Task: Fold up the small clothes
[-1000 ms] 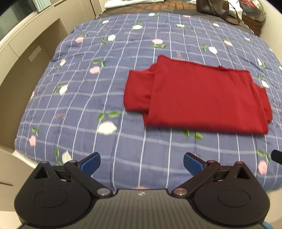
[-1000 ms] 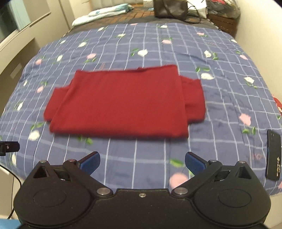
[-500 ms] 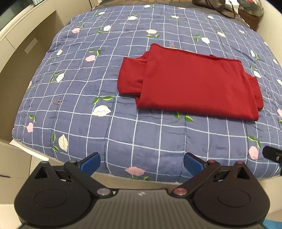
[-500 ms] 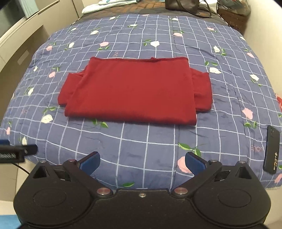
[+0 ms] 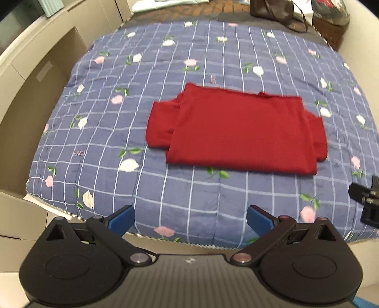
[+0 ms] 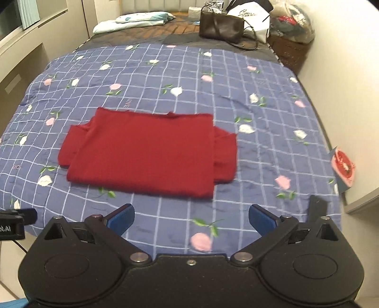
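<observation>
The left hand-held gripper [image 5: 190, 219] is spread wide, its two blue pads far from each other, and it holds nothing and touches nothing; it hangs over the near edge of the bed, pointed at the cloth; the right hand-held gripper [image 6: 191, 219] is in the same state, released and empty, over the near part of the quilt [image 6: 165, 75]; in my judgement both are held back and open like this because no grasp is in hand at this moment, and from here each one looks over the whole garment.

The red garment [image 5: 239, 132] lies flat in the middle of the blue checked quilt, well apart from both hand-held grippers; it is already folded to a wide rectangle, with a sleeve showing under it at the left end and another at the right end [image 6: 225, 154]; the sleeves stick out, so I judge the folding is only partly done, and the next fold probably brings one end over the other; for that each hand-held gripper must first reach a corner or an edge.

Farther out, a dark phone-like object [image 6: 317, 209] lies at the right edge of the quilt, partly hidden behind the right hand-held gripper; a brown handbag [image 6: 221, 28] and a pale pillow [image 6: 132, 20] are at the far end of the bed, away from the work.
</observation>
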{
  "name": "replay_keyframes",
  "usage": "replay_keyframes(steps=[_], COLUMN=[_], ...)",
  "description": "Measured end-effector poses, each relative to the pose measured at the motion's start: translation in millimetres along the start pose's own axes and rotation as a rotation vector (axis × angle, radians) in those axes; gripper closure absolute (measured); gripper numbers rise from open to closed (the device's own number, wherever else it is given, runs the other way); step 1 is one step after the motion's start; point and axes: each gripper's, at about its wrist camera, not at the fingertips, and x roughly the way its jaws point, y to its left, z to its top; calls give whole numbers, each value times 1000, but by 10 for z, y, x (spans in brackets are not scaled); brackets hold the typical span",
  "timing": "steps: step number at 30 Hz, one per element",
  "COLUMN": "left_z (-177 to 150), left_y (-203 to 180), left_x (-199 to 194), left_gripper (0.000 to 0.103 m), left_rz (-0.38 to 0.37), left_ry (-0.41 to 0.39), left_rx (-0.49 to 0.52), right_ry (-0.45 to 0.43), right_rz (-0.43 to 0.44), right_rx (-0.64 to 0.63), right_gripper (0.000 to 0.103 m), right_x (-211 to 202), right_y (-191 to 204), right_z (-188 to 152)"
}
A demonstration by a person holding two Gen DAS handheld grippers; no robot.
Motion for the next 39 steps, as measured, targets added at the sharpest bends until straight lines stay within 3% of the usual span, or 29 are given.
replay_keyframes(steps=[10, 20, 39], left_z=[246, 245, 109], left_y=[-385, -747, -889], left_x=[-324, -336, -463], left_gripper=[1, 1, 1], left_rz=[28, 50, 134], left_ry=[-75, -70, -51], left_rx=[-73, -130, -189], right_ry=[-40, -60, -60], right_rz=[56, 154, 245], right_rx=[-9, -31, -79], right_gripper=[1, 1, 1], right_x=[-320, -381, -311], right_y=[-464, -865, -1058], right_z=[246, 359, 390])
